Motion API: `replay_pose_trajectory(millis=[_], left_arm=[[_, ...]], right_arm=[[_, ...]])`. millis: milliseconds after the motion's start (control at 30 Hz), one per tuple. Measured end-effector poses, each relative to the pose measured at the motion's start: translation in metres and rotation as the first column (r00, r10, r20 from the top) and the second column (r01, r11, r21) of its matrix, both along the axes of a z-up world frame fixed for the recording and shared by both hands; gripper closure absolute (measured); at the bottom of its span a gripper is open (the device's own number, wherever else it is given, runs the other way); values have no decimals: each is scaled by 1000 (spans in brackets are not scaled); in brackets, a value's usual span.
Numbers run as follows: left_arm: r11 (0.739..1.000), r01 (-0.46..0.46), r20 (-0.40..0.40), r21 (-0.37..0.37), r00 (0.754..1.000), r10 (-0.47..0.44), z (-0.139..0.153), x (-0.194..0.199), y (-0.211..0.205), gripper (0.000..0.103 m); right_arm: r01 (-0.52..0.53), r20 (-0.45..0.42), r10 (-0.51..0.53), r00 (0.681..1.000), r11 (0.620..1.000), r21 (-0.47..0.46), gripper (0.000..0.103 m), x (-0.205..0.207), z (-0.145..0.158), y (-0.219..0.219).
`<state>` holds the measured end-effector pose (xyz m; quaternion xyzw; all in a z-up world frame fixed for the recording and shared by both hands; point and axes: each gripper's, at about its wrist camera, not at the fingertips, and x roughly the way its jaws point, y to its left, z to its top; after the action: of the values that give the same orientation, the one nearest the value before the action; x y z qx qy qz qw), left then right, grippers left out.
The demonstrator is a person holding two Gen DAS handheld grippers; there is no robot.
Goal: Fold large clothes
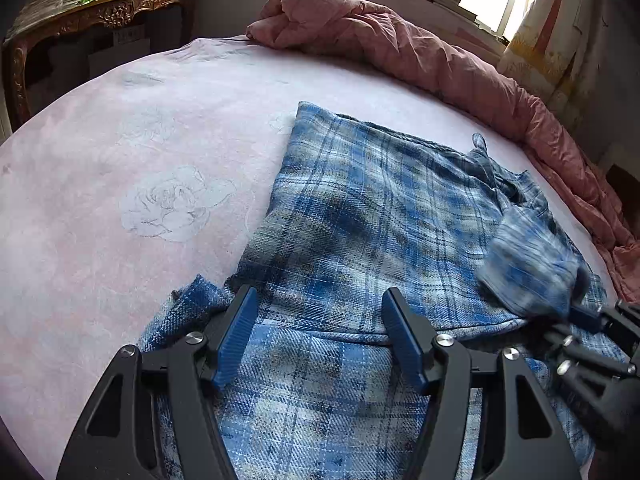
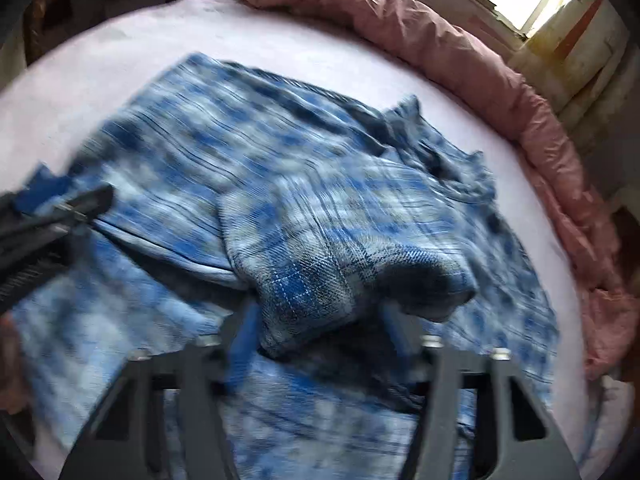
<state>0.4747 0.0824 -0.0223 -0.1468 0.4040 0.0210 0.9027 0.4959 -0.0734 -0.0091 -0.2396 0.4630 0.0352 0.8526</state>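
Left hand-held gripper (image 1: pixel 318 320) hovers, jaws apart, over the blue plaid shirt (image 1: pixel 360 216) spread on the pink bed (image 1: pixel 120 160); beside it, right hand-held gripper (image 2: pixel 316 312) clamps a shirt fold.

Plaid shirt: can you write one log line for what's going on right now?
plaid shirt: spread on pink bed | right gripper: holding bunched sleeve | left gripper: open over shirt

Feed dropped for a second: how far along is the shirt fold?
Done: plaid shirt lies flat on the bed. In hand: the right gripper has a sleeve bunched between its fingers; left gripper is open. Left: the body folds.
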Motion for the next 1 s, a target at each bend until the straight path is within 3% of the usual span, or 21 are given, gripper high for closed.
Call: replay_pose_trajectory(millis=[67,200,367,467,733,1000], left_arm=[[1000,0,2,5,1000,0,0,0,-1,40],[1000,0,9,-8,1000,0,0,-1,2,40],[1000,1,8,-2,1000,-1,0,-2,3,40],[1000,1,4,14,1000,-1,1,-1,1,40],[1000,1,2,27,1000,-1,1,-1,0,40],[997,0,-7,74,1000,1,0,2,-7,39]], right_arm=[[72,-4,-71,997,997,39,86,2,5,-15],[128,110,-133,985,990,54,89,-7,35,-46],[258,212,-280,936,958,127,91,-10,83,-110],[302,205,-336,919,937,177,91,-2,100,-144],[432,68,-477,876,840,329,88,17,67,-205],[539,78,-579,812,794,281,86,16,42,-256]])
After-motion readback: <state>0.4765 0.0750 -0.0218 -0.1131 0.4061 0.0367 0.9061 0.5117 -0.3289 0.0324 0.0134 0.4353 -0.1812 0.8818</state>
